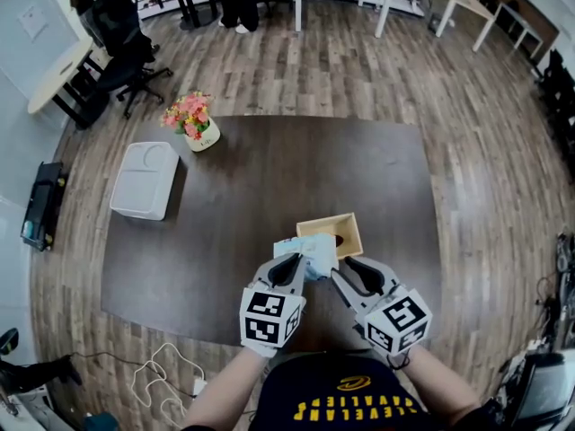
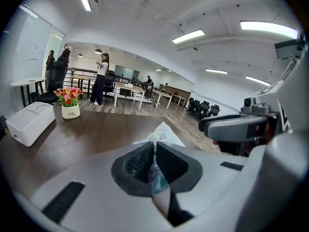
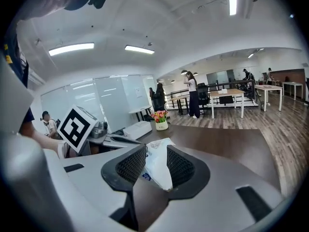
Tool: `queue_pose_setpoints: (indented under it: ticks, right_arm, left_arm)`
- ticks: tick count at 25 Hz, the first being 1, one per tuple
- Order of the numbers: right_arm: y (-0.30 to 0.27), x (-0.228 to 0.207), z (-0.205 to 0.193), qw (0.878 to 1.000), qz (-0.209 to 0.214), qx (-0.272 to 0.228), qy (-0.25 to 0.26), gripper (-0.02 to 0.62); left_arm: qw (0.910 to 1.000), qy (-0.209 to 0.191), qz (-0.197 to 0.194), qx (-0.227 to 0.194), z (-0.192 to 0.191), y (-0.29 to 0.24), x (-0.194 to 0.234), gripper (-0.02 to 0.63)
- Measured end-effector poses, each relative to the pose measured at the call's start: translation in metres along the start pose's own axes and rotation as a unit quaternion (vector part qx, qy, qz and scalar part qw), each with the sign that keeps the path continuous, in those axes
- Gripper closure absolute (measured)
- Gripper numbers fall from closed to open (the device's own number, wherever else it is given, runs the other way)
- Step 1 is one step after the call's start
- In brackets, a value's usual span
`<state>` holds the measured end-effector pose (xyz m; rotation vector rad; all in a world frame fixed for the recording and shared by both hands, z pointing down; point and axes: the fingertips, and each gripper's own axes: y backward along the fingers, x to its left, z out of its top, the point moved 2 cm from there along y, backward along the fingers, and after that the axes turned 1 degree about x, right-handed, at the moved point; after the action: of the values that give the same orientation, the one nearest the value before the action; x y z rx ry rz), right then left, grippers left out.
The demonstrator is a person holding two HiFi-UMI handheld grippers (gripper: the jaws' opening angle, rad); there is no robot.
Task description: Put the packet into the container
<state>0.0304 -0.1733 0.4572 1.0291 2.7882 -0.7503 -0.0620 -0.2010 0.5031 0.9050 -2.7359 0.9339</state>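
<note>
A light blue and white packet (image 1: pixel 312 250) hangs over the dark table (image 1: pixel 234 214), right at the near left corner of a small open wooden container (image 1: pixel 352 219). My left gripper (image 1: pixel 295 262) is shut on the packet (image 2: pixel 162 133), whose lower edge is pinched between the black pads (image 2: pixel 140 163). My right gripper (image 1: pixel 347 270) comes in from the right; its jaws stand apart around the packet (image 3: pixel 158 154) and the pads (image 3: pixel 133 166) do not press on it. In the left gripper view, the right gripper (image 2: pixel 241 127) shows close by on the right.
A white lidded box (image 1: pixel 144 180) lies at the table's left edge, and a flower pot (image 1: pixel 194 124) stands at the far left corner. White cables (image 1: pixel 162 380) trail on the floor near the person. Office chairs (image 1: pixel 121 52) and desks stand beyond the table.
</note>
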Motion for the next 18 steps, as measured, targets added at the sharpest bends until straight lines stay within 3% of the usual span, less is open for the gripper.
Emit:
queue_pose_setpoints:
  ticks: [10,18]
  right_arm:
    - [-0.034,-0.056,-0.02,0.997,-0.019,0.064,-0.028,0.439]
    - [-0.044,-0.088,-0.025,0.993,-0.031,0.087,-0.068,0.44]
  left_arm:
    - [0.9998,-0.008,0.019,0.002,0.02,-0.037,-0.019,0.584]
    - [0.9959,-0.083,0.035,0.009,0.03,-0.065,-0.038,0.588]
